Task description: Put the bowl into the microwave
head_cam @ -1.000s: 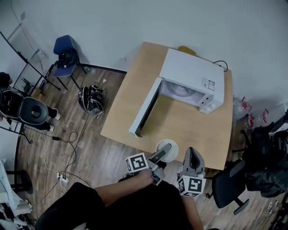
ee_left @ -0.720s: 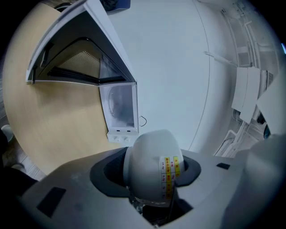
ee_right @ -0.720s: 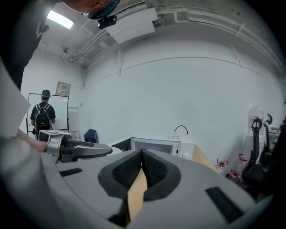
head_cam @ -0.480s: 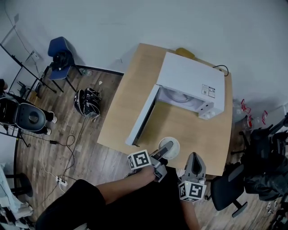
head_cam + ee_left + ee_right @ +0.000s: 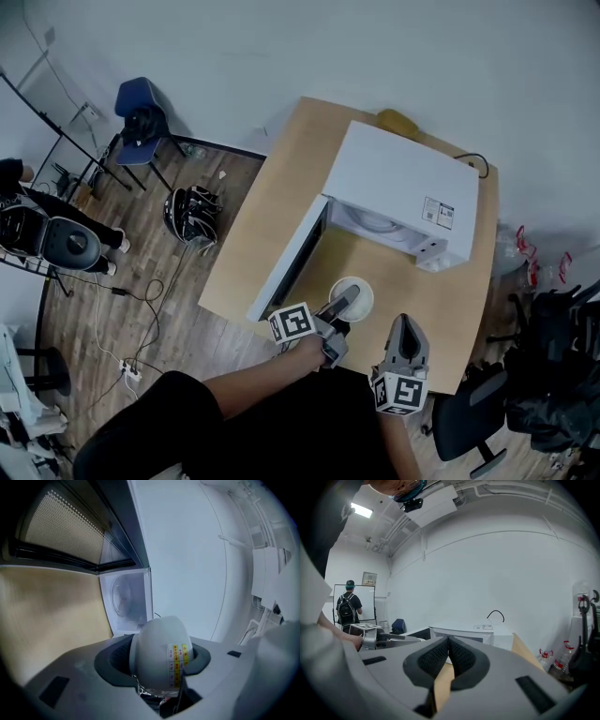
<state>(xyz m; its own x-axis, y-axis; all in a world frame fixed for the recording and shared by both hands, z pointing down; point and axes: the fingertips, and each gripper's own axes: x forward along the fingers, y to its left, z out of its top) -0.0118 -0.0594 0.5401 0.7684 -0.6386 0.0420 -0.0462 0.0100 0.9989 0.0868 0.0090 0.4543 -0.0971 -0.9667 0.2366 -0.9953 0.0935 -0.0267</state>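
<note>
My left gripper (image 5: 343,305) is shut on the rim of a white bowl (image 5: 352,296), held over the wooden table (image 5: 281,211) in front of the white microwave (image 5: 398,192). In the left gripper view the bowl (image 5: 159,653) fills the space between the jaws, with a yellow sticker on its side, and the microwave cavity with its glass turntable (image 5: 123,597) lies straight ahead. The microwave door (image 5: 291,262) hangs open to the left. My right gripper (image 5: 406,339) is shut and empty, held back by the table's near edge; its pads (image 5: 461,657) meet.
A yellow object (image 5: 398,122) sits behind the microwave. A blue chair (image 5: 141,112) and bags (image 5: 192,214) are on the wooden floor to the left. A black office chair (image 5: 469,422) stands at the right near corner. A person (image 5: 347,606) stands far off.
The left gripper has carried the bowl a little further over the table toward the microwave opening. The right gripper has kept its place by the near edge.
</note>
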